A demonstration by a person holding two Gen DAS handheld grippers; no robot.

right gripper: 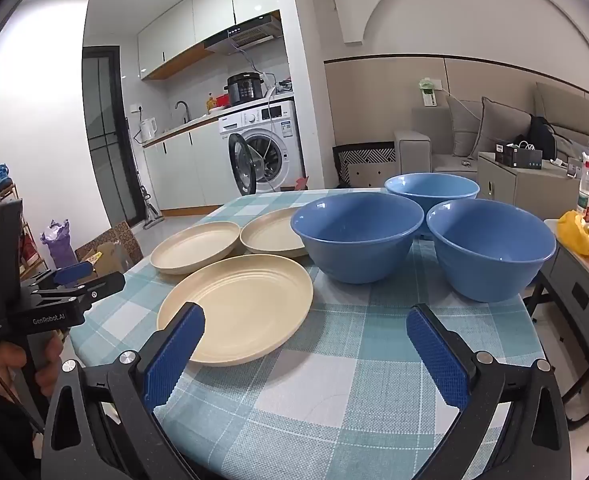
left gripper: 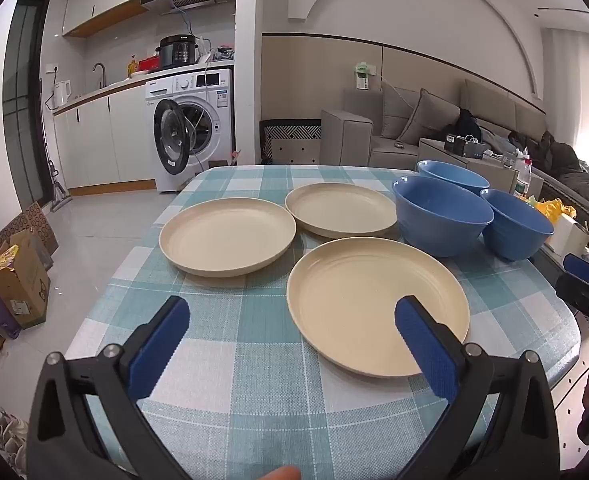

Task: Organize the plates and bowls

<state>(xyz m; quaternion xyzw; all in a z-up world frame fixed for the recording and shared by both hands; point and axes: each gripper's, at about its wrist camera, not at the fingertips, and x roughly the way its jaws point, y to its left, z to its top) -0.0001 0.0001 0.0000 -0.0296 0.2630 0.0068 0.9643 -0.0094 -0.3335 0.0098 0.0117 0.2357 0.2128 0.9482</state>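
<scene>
Round table [left gripper: 230,392] under a teal-and-white checked cloth, filling the near half of both views. Behind it on the far left, a white washing machine [left gripper: 198,128] with its door swung open; on the far right, a grey sofa [left gripper: 426,120].

On the cloth, three cream plates, each flat and apart from the others: near plate [left gripper: 358,300] right of centre, left plate [left gripper: 226,236] farther back, far plate [left gripper: 338,210] beyond both. Right of the plates, three blue bowls, upright and clustered close: left bowl [right gripper: 358,236] nearest the plates, right bowl [right gripper: 490,248] beside it at the table's right edge, far bowl [right gripper: 432,188] behind the gap between them.

Left gripper [left gripper: 292,316] low over the near edge, blue pads spread wide, nothing between them, right pad over the near plate's rim in the left wrist view. Right gripper [right gripper: 306,328] likewise spread wide and empty, above bare cloth in front of the bowls, left pad overlapping the near plate's edge in the right wrist view.
</scene>
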